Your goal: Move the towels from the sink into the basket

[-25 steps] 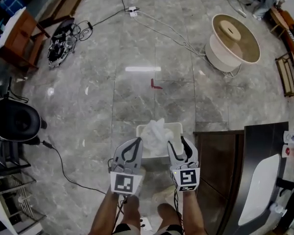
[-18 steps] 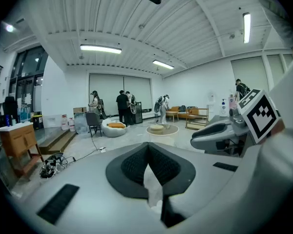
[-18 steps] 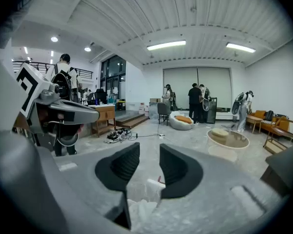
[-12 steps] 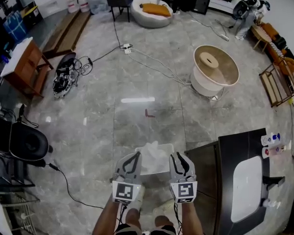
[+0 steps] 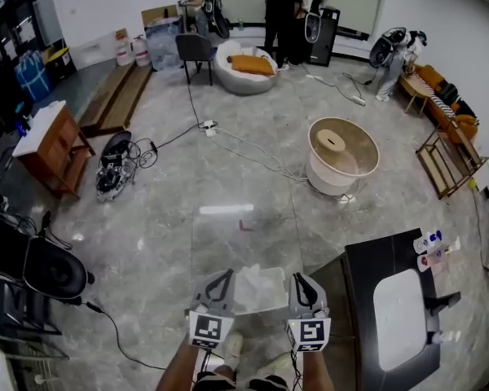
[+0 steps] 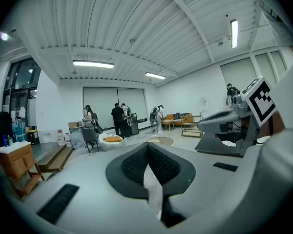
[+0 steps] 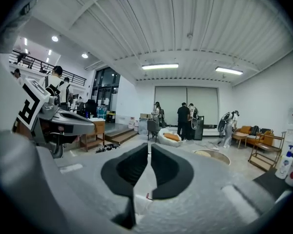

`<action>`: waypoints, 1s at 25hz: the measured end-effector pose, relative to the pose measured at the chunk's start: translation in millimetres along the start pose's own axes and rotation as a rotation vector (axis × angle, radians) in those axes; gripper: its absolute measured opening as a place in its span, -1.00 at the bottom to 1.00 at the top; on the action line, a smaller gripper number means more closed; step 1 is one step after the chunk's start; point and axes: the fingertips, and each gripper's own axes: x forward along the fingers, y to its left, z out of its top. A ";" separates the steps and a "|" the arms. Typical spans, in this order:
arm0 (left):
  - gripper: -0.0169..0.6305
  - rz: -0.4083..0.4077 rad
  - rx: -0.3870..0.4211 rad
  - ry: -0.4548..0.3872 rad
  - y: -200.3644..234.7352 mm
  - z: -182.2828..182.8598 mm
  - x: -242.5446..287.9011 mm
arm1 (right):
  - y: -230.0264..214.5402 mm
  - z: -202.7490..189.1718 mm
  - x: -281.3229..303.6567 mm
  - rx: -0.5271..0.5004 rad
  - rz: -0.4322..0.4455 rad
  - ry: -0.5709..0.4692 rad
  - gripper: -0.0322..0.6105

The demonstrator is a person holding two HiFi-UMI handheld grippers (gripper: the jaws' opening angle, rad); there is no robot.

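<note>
Left gripper (image 5: pixel 226 277) fingers together, empty; right gripper (image 5: pixel 298 278) fingers just closed, empty; basket (image 5: pixel 270 307) with towels (image 5: pixel 257 283) between them; sink (image 5: pixel 399 316) right.

A crumpled white towel (image 5: pixel 257 283) lies in the white basket (image 5: pixel 275 304).

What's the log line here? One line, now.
step: towels in basket | left gripper: shut, empty | right gripper: shut, empty | both near basket

1. We record white towels (image 5: pixel 257 282) in a white basket (image 5: pixel 270 307).
2. Left gripper (image 5: pixel 220 277) and right gripper (image 5: pixel 300 279): grey, with black-and-white square markers.
3. Sink (image 5: pixel 399 316) white; counter (image 5: pixel 363 261) black; floor (image 5: pixel 228 177) grey, marbled.
</note>
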 end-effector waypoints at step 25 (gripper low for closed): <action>-0.92 -0.051 0.022 -0.030 -45.7 32.1 -50.5 | -15.8 21.3 -94.6 -0.043 -0.078 -0.002 -0.90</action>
